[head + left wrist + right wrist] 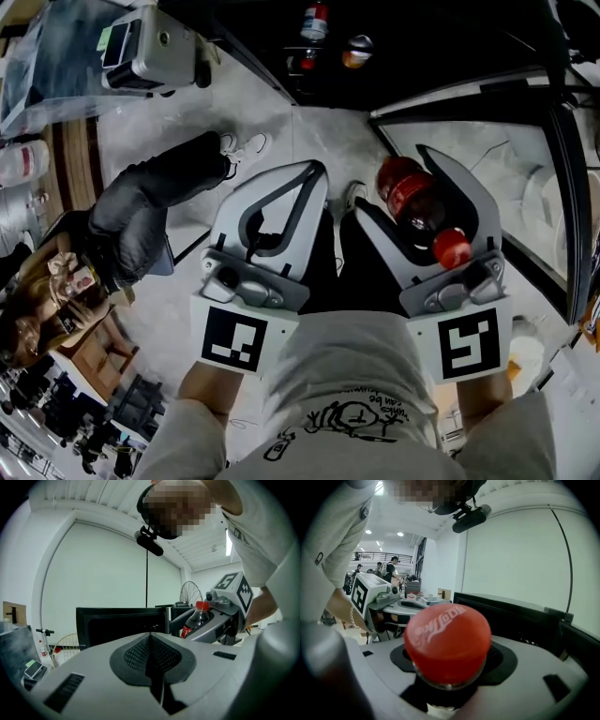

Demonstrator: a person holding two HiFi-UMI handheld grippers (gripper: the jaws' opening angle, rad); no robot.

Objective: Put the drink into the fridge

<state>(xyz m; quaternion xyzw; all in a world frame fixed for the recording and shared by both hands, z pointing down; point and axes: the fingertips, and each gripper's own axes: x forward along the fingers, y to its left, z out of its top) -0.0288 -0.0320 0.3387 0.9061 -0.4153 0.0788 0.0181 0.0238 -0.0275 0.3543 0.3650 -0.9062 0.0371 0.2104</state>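
Observation:
The drink is a dark cola bottle (411, 199) with a red cap (452, 247) and a red label. It lies lengthwise between the jaws of my right gripper (389, 183), cap toward me, and the jaws are shut on its body. In the right gripper view the red cap (447, 641) fills the middle and hides the jaw tips. The left gripper view shows the bottle (193, 621) held in that gripper beside me. My left gripper (317, 171) is held level next to it, shut with nothing between its pads (140, 654). The fridge's open white interior (473, 150) lies below, on the right.
A black-framed glass door (565, 187) stands at the far right. Dark shelves at the top hold bottles (316, 21). A seated person in dark clothes (141, 220) is at the left, with a white machine (155, 52) beyond. A black cabinet (122, 625) stands ahead.

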